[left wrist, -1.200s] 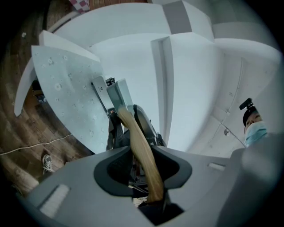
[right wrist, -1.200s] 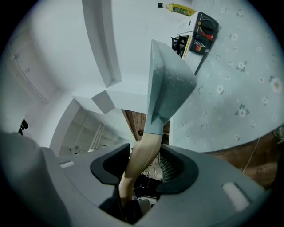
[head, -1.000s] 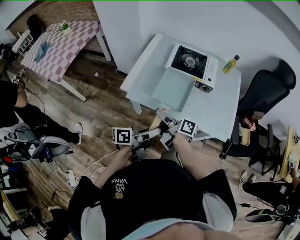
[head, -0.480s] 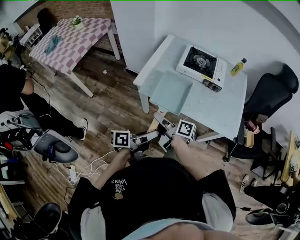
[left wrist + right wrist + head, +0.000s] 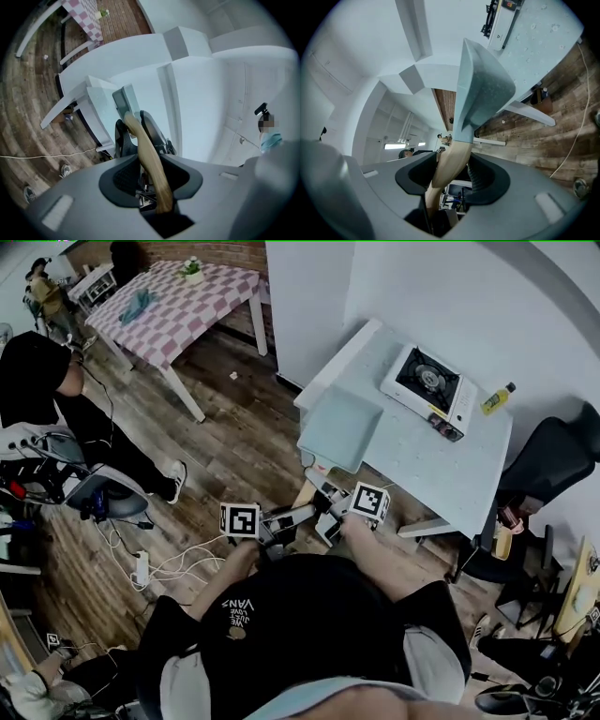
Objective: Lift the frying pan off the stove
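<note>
The frying pan is square and pale teal with a wooden handle. It hangs in the air over the near left edge of the white table, well apart from the portable gas stove, whose burner stands bare. My left gripper is shut on the rear part of the handle. My right gripper is shut on the handle closer to the pan. In the right gripper view the pan rises edge-on above the jaws, with the handle between them.
A yellow bottle stands beside the stove. A black office chair is at the table's right. A checkered table and a seated person are at the left. Cables lie on the wooden floor.
The pan has drawn away from the stove toward the table's near left edge. The head view has swung, so table and stove sit further right. Both grips are unchanged.
</note>
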